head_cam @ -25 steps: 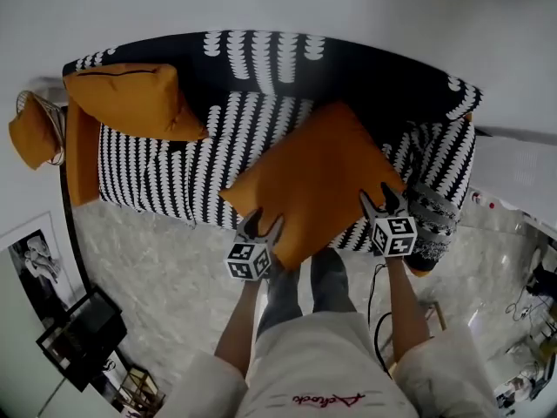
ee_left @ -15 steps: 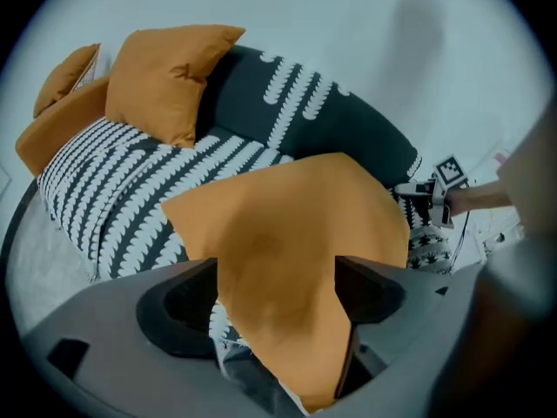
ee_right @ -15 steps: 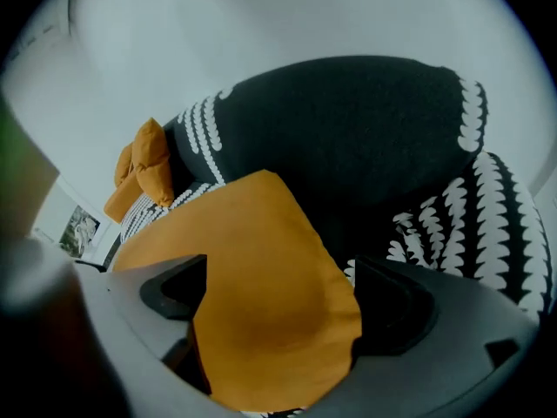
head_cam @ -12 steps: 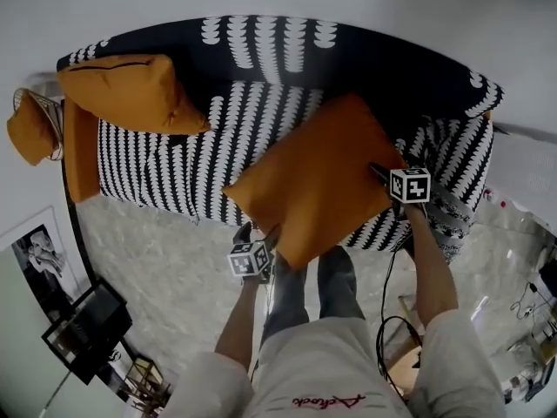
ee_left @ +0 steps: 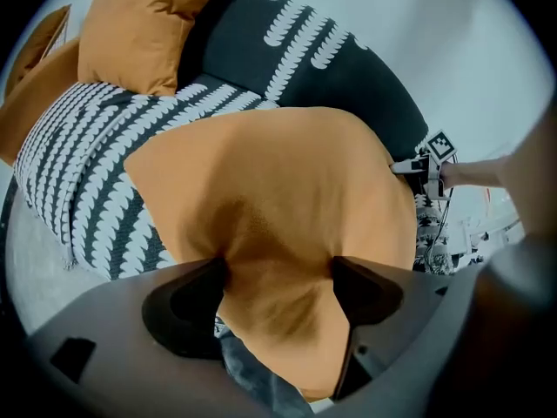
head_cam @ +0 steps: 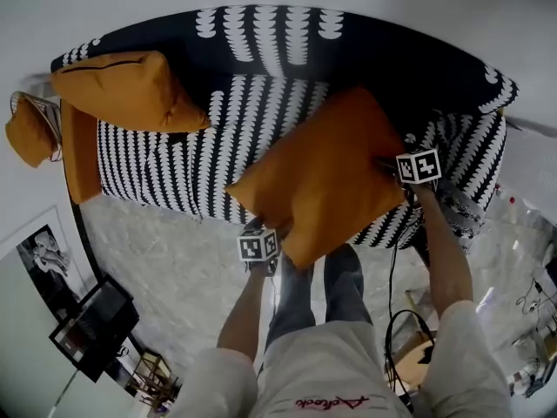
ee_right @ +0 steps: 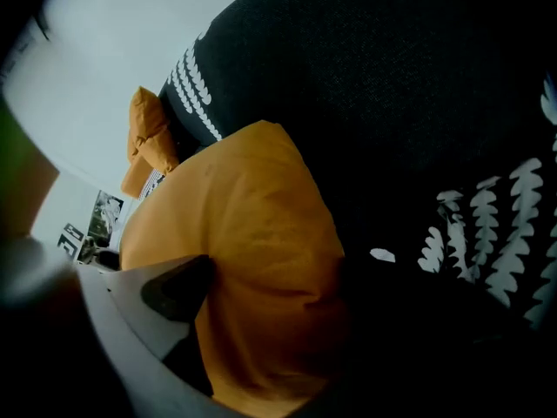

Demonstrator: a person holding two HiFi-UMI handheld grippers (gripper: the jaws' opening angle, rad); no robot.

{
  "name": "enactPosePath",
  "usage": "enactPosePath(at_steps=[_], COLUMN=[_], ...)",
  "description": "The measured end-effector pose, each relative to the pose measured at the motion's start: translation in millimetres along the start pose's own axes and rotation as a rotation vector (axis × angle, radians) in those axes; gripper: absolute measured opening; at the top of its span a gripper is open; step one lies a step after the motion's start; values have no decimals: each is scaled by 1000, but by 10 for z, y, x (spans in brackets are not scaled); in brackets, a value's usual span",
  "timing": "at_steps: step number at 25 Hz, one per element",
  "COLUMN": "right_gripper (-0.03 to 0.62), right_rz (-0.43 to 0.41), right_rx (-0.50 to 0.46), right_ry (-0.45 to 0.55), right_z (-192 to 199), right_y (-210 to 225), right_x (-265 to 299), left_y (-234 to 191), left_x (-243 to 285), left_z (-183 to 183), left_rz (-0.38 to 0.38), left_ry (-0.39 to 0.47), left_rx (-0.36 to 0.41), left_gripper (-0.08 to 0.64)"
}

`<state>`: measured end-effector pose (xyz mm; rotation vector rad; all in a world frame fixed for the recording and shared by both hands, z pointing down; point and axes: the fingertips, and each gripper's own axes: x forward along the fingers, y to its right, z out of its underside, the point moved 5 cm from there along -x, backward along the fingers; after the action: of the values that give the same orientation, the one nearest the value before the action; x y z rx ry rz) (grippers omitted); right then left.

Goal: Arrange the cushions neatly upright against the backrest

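Cushion [head_cam: 322, 177], plain orange, plump and creased, is seen lying tilted on the right half of the sofa [head_cam: 261, 138] seat, one corner hanging past the front edge, not yet upright against the backrest; its near corner is partly hidden behind the left gripper [ee_left: 278, 273], and one jaw of the right gripper [ee_right: 274, 286] is lost in darkness against the black backrest. Red script on the shirt [head_cam: 331, 381] cannot be read. Both grippers' jaws have just been opening and are spread wide, the cushion's edge filling each gap, left at the near corner, right at the right-hand edge
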<state>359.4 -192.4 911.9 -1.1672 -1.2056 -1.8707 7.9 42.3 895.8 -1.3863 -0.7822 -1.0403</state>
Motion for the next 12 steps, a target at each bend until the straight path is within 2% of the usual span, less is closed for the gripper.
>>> enactPosePath(at_steps=[3,5,8,10,12], right_gripper=[486,397,230,150,126], right_rz=[-31,-56,-87,-96,-94], right_rx=[11,10,-31,-66,-72], right_ry=[9,16,39,58,74], right_z=[4,7,-31,-28,1], right_y=[-30,-88,-250,-341,-365], right_x=[18,9,-51,-88,-128], left_y=[-7,9,86,128,153], left_x=[2,-15,-64,-93,-116], left_z=[-9,-26,-59,-50,-32], left_rz=[-1,-3,5,14,20], left_ry=[22,42,76,95,107], left_rx=[-7,-6,25,42,47], left_gripper=[385,292,146,100,89])
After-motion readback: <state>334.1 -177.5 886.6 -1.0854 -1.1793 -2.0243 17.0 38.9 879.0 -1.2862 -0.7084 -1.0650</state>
